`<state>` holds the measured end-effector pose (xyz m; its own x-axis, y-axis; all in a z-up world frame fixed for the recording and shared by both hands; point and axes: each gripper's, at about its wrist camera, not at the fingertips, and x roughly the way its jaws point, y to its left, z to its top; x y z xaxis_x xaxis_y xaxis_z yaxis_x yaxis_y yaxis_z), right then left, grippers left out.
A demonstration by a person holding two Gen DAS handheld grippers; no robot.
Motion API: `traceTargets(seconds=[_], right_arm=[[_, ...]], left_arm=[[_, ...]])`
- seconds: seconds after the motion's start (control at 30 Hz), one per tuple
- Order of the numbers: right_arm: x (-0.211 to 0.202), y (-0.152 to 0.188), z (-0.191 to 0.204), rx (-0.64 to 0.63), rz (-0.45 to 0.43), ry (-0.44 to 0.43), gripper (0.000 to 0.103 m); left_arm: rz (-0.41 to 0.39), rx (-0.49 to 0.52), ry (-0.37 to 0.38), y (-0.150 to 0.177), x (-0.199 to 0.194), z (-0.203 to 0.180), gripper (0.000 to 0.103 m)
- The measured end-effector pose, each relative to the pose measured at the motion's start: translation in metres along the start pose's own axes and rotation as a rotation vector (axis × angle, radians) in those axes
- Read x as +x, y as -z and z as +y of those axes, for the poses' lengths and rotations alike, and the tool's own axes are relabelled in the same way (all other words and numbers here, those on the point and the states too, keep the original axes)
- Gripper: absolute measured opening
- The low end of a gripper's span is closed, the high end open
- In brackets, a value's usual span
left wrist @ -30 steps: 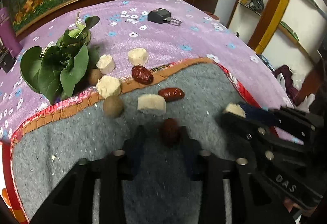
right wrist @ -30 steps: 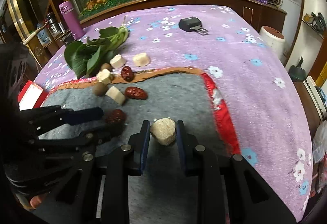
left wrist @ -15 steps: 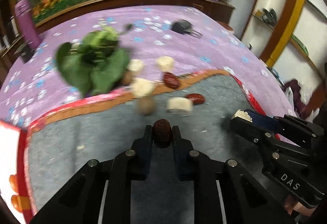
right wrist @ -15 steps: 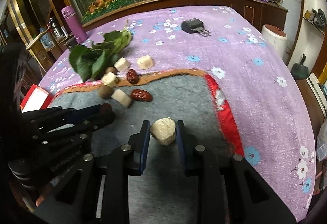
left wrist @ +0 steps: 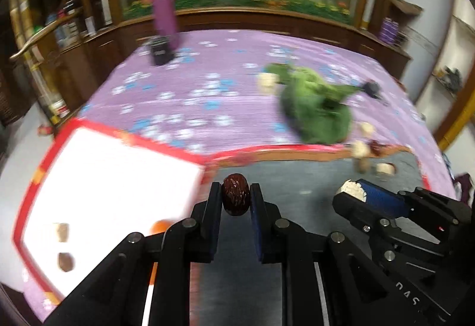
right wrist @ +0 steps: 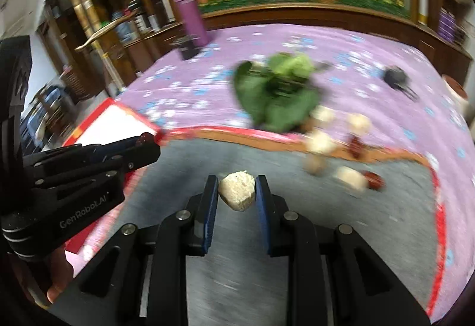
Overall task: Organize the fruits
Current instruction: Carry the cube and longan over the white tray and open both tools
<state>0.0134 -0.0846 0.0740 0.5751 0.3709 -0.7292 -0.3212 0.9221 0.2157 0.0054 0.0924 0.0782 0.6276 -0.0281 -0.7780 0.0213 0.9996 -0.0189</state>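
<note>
surroundings: blurred leafy greens [left wrist: 317, 115] mid worktop, purple bottle [left wrist: 164, 11] at far edge
left claw [left wrist: 236, 198]: clamps wrinkled dark-red date [left wrist: 235, 197], by white tray [left wrist: 104, 177] corner
right claw [right wrist: 237, 190]: grips pale crumbly chunk [right wrist: 237, 190] over grey mat [right wrist: 267, 236]

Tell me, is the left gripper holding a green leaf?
No, the left gripper has a dark red date pinched between its fingers, and the green leaves lie farther back on the purple cloth.

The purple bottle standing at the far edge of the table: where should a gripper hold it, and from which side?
Grip the purple bottle around its mid-body, coming level from the front: it stands upright, tall and round, and the dark box crowds its base.
</note>
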Motion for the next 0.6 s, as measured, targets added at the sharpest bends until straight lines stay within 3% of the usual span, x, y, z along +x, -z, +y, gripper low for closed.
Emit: traceTargets(seconds=[0.33, 0.6], right_arm=[[0.057, -0.033, 0.112, -0.148, 0.059, -0.116, 0.028], [0.098, -0.035, 0.153, -0.204, 0.126, -0.107, 0.028]], left_arm=[[0.030, -0.124, -0.151, 0.005, 0.003, 0.098, 0.017], [0.078, -0.136, -0.173, 0.016, 0.021, 0.122, 0.017]])
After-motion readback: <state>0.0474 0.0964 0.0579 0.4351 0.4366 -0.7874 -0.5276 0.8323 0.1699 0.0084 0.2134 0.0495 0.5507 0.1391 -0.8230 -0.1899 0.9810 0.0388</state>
